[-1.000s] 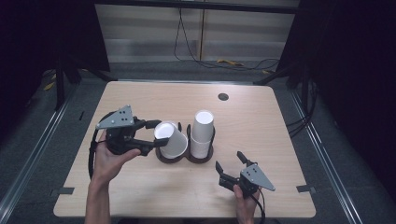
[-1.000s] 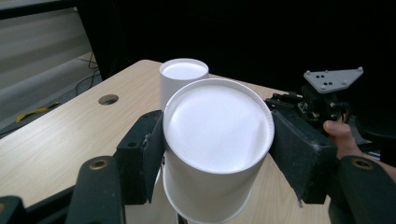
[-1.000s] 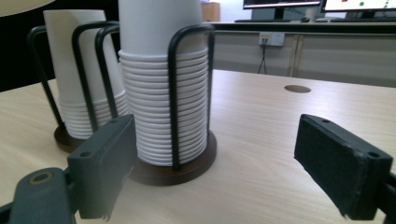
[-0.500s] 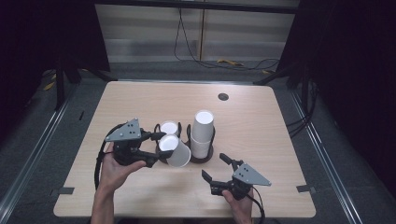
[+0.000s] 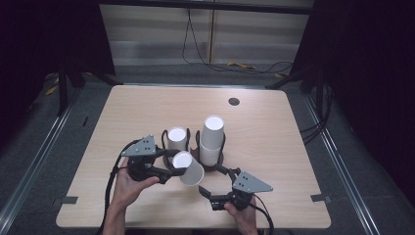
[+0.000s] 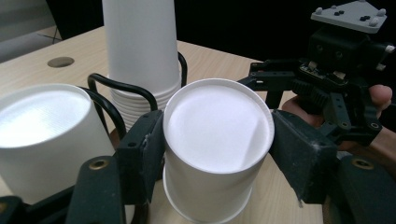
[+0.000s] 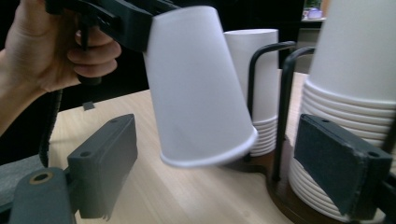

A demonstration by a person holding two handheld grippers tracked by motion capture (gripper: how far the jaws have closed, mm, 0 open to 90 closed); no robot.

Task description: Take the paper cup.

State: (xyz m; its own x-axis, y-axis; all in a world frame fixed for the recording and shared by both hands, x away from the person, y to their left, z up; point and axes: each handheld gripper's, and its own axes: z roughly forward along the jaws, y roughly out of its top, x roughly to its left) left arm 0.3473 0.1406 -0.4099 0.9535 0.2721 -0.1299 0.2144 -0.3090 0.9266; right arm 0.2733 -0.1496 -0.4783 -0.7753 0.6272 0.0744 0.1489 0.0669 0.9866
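Observation:
My left gripper (image 5: pixel 182 165) is shut on a single white paper cup (image 5: pixel 191 171), held bottom up and tilted, low over the table in front of the cup holder. In the left gripper view its pads press both sides of the cup (image 6: pixel 217 140). Behind it, a short stack of cups (image 5: pixel 177 138) and a tall stack (image 5: pixel 212 137) stand bottom up in a black wire holder (image 5: pixel 219 161). My right gripper (image 5: pixel 210 179) stands open near the table's front edge, pointing at the held cup. In the right gripper view the cup (image 7: pixel 196 88) hangs ahead of the wide-apart jaws of that gripper (image 7: pixel 226 177), untouched.
A round dark hole (image 5: pixel 234 101) sits in the tabletop (image 5: pixel 293 147) at the back right. The wire holder's loops (image 7: pixel 282 107) and the tall stack (image 7: pixel 355 60) stand close to the right gripper's right jaw. Cables lie on the floor beyond the table.
My left gripper has come down and toward the front with the cup, away from above the short stack. My right gripper has shifted left toward the held cup.

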